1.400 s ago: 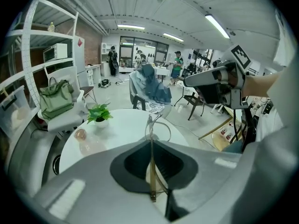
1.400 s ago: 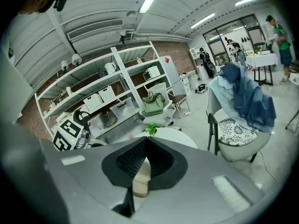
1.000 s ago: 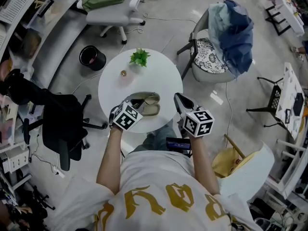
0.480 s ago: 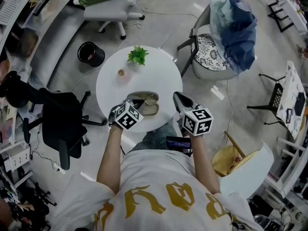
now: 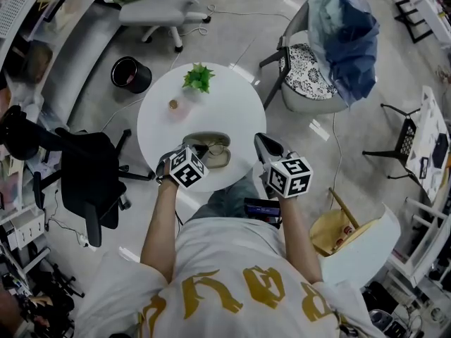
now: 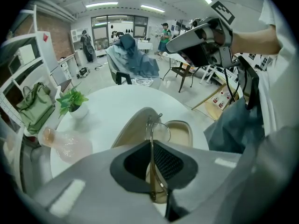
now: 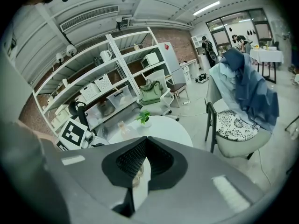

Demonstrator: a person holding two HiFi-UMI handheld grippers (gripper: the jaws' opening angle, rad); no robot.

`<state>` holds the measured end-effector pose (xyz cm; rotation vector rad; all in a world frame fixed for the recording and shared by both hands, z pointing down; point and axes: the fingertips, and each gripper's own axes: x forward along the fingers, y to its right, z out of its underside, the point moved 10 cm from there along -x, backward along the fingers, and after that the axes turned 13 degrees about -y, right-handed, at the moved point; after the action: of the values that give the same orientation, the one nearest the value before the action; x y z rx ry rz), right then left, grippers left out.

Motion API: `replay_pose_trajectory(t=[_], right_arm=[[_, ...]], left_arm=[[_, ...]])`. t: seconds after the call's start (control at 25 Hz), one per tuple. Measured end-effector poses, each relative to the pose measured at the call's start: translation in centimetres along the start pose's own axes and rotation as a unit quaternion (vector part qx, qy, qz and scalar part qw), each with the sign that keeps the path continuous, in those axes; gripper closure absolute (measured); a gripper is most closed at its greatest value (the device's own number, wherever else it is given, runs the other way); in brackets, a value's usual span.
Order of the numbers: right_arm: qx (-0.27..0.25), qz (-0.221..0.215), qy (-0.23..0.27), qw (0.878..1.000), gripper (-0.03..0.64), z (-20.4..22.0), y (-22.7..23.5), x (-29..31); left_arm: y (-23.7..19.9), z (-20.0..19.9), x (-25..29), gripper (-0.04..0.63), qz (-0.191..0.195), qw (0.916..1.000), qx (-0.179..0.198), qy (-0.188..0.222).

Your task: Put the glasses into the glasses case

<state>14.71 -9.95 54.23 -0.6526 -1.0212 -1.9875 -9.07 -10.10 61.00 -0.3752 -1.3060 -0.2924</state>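
Two claws hover at the near edge of the tabletop (image 5: 218, 111). The left claw (image 6: 151, 141) is pinched tight on the glasses (image 6: 151, 162), gripping one temple arm, with the lenses over the open glasses case (image 6: 180, 130) lying by that edge. The right claw (image 7: 146, 139) is closed on nothing, apparently just off the near right edge. A plant (image 5: 199, 78) sits near the far edge.

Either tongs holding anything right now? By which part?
The left tongs are clamped on the glasses, gripping one temple arm, lens end toward the open glasses case. The right tongs are shut on nothing.
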Motion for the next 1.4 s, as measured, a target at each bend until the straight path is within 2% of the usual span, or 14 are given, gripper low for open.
replay_pose_trajectory(t=[0.56,0.96,1.08,1.4], right_arm=[[0.005,0.004,-0.001,1.0,0.589,-0.1,1.1,-0.2],[-0.001,0.012,0.002,1.0,0.589,0.2,1.1,-0.7],[-0.004,0.014,0.003,1.0,0.589,0.1,1.0,-0.8],[-0.008,0.017,0.007,1.0,0.589,0.2,0.8,-1.2]], left_arm=[[0.0,-0.1,1.8,0.578,0.006,0.9998,0.0,-0.018],[-0.3,0.2,2.2,0.574,0.012,0.9994,-0.018,-0.025],[-0.4,0.3,2.4,0.542,0.014,0.9991,-0.028,-0.029],[-0.3,0.0,2.0,0.537,0.007,0.999,-0.04,-0.019]])
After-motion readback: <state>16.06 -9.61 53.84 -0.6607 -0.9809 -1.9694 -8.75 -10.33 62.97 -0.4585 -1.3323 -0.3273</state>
